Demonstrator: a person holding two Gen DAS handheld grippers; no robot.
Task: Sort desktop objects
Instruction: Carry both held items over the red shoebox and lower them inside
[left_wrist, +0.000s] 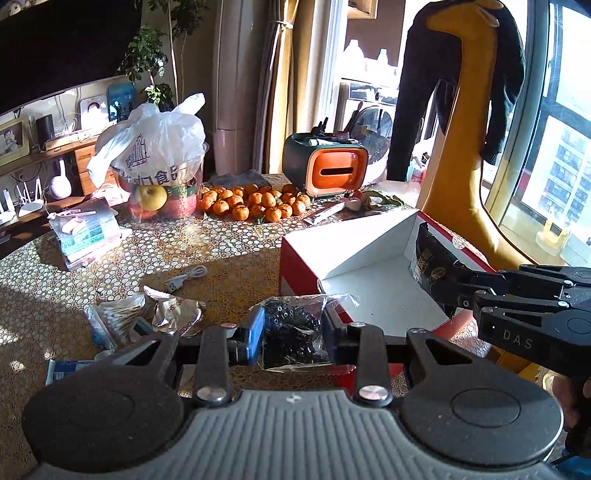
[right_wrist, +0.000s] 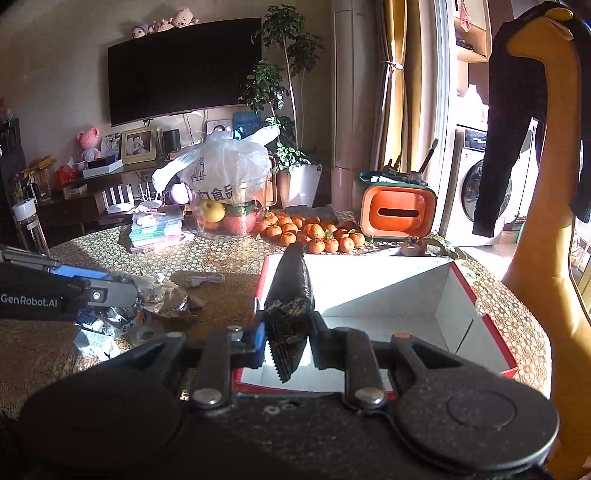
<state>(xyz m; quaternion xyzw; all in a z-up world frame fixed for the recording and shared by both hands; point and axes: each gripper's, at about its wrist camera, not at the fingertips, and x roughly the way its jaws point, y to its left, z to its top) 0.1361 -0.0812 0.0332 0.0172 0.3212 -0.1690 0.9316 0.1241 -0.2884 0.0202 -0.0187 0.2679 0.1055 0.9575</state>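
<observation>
My left gripper (left_wrist: 293, 338) is shut on a clear bag of small black parts (left_wrist: 295, 334), held just above the table at the near left corner of the red box (left_wrist: 299, 273). My right gripper (right_wrist: 288, 341) is shut on a flat black packet (right_wrist: 291, 295) with a serrated edge, held upright over the box's white inside (right_wrist: 388, 295). In the left wrist view the right gripper (left_wrist: 461, 291) comes in from the right with the black packet (left_wrist: 430, 266) above the box. In the right wrist view the left gripper (right_wrist: 129, 295) shows at the left.
A cotton swab pack (left_wrist: 114, 319), a silver foil wrapper (left_wrist: 177, 312) and a white USB cable (left_wrist: 186, 277) lie left of the box. Further back stand a stack of flat cases (left_wrist: 86, 232), a bagged fruit tub (left_wrist: 159, 173), tangerines (left_wrist: 255, 205) and an orange tissue box (left_wrist: 327, 168).
</observation>
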